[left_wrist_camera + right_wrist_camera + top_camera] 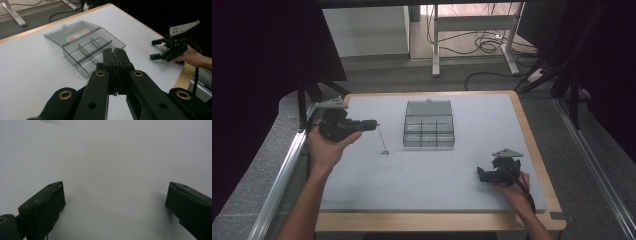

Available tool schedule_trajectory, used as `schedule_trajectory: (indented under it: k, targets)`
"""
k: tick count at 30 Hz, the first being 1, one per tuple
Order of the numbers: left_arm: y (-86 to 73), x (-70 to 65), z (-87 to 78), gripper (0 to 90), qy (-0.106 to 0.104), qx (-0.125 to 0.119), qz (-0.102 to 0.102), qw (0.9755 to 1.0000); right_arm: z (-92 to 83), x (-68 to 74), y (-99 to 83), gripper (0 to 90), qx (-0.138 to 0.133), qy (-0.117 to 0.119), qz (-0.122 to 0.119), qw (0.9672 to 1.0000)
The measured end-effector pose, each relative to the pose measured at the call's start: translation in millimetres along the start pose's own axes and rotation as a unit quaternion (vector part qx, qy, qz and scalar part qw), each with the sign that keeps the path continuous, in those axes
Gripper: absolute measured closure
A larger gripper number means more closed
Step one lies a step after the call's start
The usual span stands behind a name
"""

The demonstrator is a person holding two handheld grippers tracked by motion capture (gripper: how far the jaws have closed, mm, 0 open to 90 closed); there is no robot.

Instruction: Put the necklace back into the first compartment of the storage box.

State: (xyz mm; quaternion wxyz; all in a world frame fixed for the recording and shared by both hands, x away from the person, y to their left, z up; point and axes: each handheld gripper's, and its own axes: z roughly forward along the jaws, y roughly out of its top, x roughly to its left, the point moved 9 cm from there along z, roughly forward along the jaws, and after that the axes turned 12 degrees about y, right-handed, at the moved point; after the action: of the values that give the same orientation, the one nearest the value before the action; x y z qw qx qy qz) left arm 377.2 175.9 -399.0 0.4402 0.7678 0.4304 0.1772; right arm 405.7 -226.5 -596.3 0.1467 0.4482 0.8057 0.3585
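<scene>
High view, near edge: right gripper [482, 175] rests low on the grey table [437, 185] at its near right corner, jaws apart w/ nothing between; right gripper view confirms this, both pads [47, 205] spread wide over bare mat. Mid-left: left gripper [373, 123], raised in the hand, points level toward the table's centre, jaws pressed together on the top end of a thin chain [382, 140]. The chain hangs from the tips, long axis near vertical, leaning slightly right; lower end w/ a small pendant sits at or just above the mat, cannot tell which. Left gripper view adds the closed pads [116, 58] w/ a sliver of chain pinched in the seam. Farther: clear compartment box [429, 131], lid open & laid back, just right of the chain; the lid reflects colours, seen in left gripper view.
</scene>
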Motion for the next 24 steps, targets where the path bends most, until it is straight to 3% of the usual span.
schedule_trajectory:
  k: [24]
  targets:
    - [48.9,-3.3,11.5,89.6,0.007,0.007,0.008,0.9999,0.0,0.0,0.0,2.2,0.000,0.000,0.000,1.0000]
